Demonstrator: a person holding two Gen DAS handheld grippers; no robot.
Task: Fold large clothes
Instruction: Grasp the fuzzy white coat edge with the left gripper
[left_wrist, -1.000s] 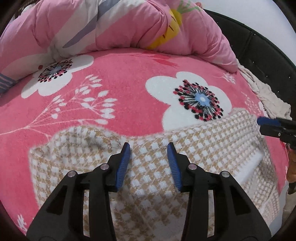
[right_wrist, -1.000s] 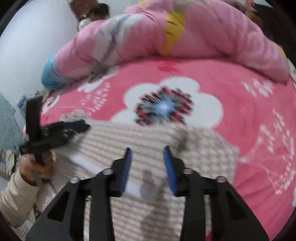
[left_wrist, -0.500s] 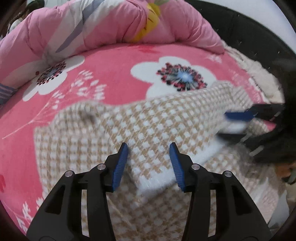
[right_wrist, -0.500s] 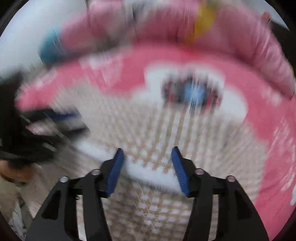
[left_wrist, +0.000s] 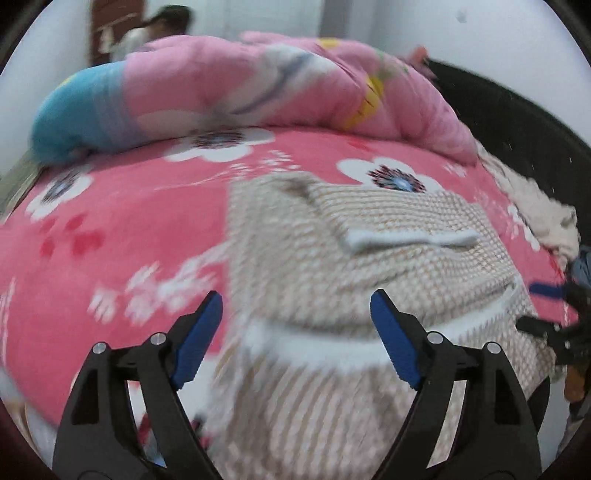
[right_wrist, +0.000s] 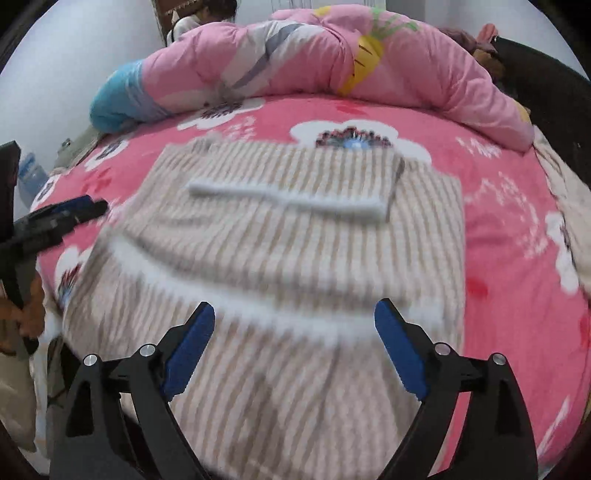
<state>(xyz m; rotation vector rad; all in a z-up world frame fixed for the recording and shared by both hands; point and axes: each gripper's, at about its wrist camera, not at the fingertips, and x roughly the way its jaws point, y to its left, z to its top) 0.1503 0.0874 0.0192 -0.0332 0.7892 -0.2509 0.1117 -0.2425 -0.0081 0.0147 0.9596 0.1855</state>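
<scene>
A beige-and-white houndstooth garment (left_wrist: 369, 258) lies spread on the pink flowered bed, partly folded, with a white-edged flap (left_wrist: 410, 238) laid over its far part; it also shows in the right wrist view (right_wrist: 280, 236). My left gripper (left_wrist: 295, 339) is open and empty, just above the garment's near white band. My right gripper (right_wrist: 295, 343) is open and empty over the garment's near half. Each gripper shows at the side of the other's view: the right one (left_wrist: 554, 306), the left one (right_wrist: 55, 218). Both views are motion-blurred.
A rolled pink quilt (right_wrist: 314, 59) lies along the far side of the pink floral bed cover (right_wrist: 498, 206). A dark bed frame (left_wrist: 517, 125) and a white cloth (left_wrist: 535, 210) are at the right. A person (right_wrist: 203, 14) sits behind the quilt.
Both grippers have opened wide and let the garment go. They have pulled back towards the near edge, and the folded flap now lies flat on the garment.
</scene>
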